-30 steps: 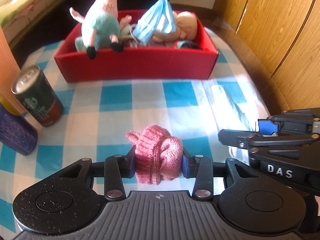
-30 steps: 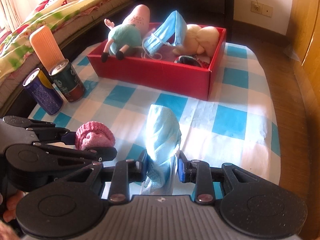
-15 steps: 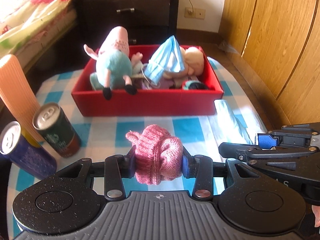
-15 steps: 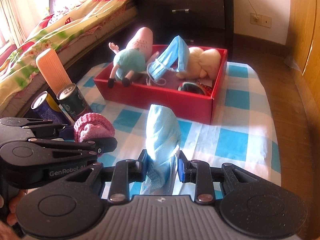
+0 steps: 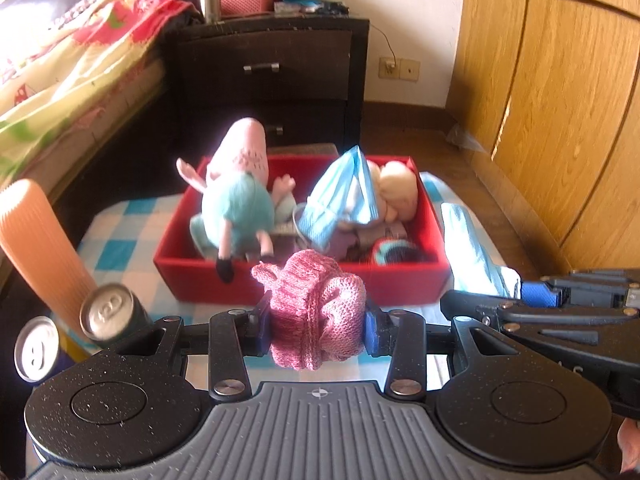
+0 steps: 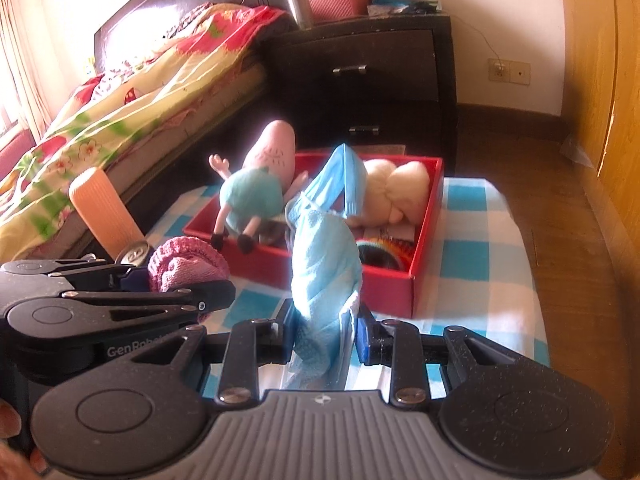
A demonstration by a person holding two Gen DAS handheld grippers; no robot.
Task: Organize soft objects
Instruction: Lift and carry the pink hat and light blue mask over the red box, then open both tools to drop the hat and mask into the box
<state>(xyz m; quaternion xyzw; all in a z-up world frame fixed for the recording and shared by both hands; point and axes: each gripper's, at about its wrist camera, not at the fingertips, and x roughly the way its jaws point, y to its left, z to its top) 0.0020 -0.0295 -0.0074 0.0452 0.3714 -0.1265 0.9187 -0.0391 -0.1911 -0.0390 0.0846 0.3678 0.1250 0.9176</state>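
Left gripper (image 5: pixel 314 326) clamps pink knit (image 5: pixel 316 316) — right gripper (image 6: pixel 322 338) pinches blue cloth (image 6: pixel 324 272).

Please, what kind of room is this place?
Most likely a home bedroom: a bed with a flowered quilt on one side, a dark bedside drawer cabinet against the wall, and wooden wardrobe doors on the other side.
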